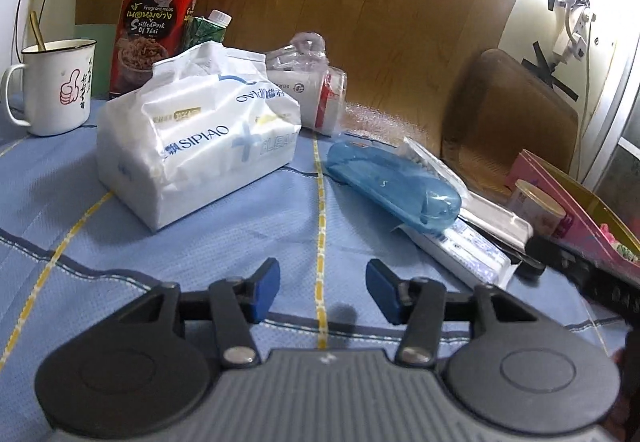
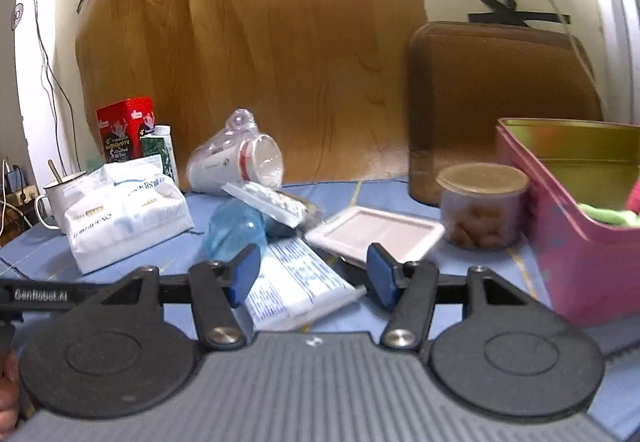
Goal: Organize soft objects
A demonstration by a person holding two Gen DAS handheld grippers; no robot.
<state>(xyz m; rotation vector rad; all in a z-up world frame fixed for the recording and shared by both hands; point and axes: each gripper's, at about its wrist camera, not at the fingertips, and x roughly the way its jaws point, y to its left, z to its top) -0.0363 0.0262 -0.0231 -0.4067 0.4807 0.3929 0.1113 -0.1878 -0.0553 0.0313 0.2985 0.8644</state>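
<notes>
On the left side of the blue cloth [image 1: 248, 226] that covers the counter stands a white mug [image 1: 56, 85] with a spoon in it. Next to it, a red tin [image 1: 156, 25] and a green carton [image 1: 208, 29] stand at the back edge. In front of them sits the soft white tissue pack [image 1: 192, 137]. A bag of paper cups [image 1: 312, 89] lies on its side just behind the pack. In the middle lies a blue plastic case [image 1: 392, 185], on top of a white pack with blue print [image 2: 296, 282]. A white flat box [image 2: 376, 234] and a jar of snacks [image 2: 480, 209] come next. At the right edge is a pink box [image 2: 576, 242] with something green inside.

The left gripper [image 1: 323, 290] is open over bare cloth, holding nothing. The right gripper [image 2: 312, 276] is open too, with the white printed pack between its fingers but not squeezed.
</notes>
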